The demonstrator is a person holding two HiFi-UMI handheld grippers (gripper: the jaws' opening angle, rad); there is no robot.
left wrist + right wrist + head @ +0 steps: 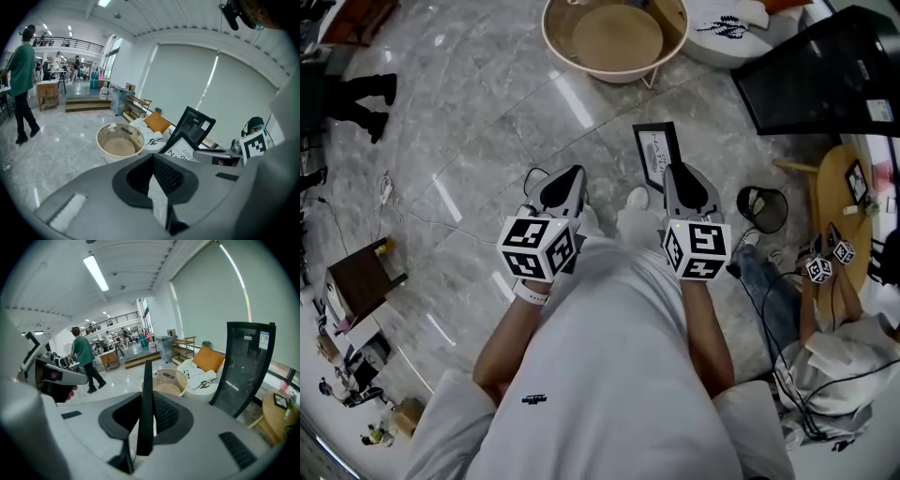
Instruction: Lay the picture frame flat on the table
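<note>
— What is hidden or cut off?
— In the head view the near edge of the picture frame [657,153] is covered by the right gripper [682,178]. In the right gripper view only its thin black edge is seen, so its print cannot be read there.
— How is it held, and where?
— It is clamped by its edge between the right jaws, above the marble floor [487,141], in front of the person. A narrow gap is left between the jaws of the left gripper [565,185]; nothing is held there.
— What is counted?
— One frame, two grippers, one round tub [614,37].
</note>
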